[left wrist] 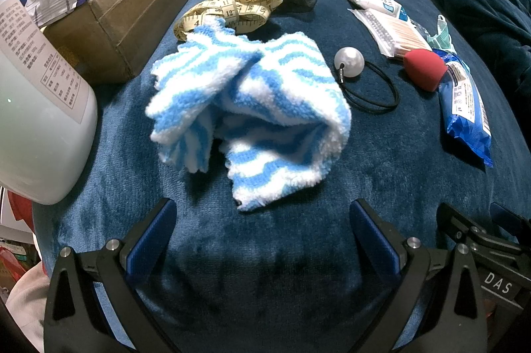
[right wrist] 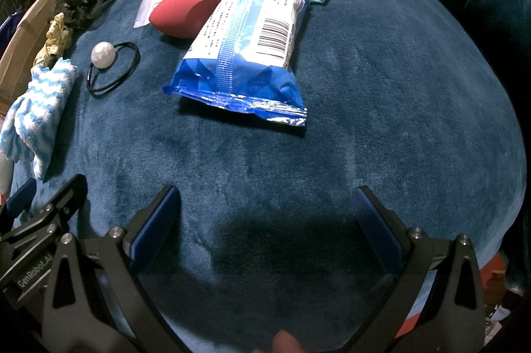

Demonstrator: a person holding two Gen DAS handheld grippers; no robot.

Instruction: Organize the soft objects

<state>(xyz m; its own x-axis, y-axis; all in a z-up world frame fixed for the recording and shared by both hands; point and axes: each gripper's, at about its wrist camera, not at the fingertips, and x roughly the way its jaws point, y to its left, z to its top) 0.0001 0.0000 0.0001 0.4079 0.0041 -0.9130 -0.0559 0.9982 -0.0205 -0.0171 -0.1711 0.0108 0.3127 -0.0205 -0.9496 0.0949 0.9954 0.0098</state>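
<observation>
**On the blue blanket, both grippers spread wide and empty**

On the dark blue blanket, the left gripper hovers with fingers wide apart, holding nothing, just short of the crumpled blue-and-white striped cloth. Its folds hide part of the yellow tape measure beyond it. The cloth's long axis runs roughly left to right. The right gripper is equally spread and empty, facing the blue wipes packet, which lies lengthwise away from it and covers part of the red sponge.
</observation>
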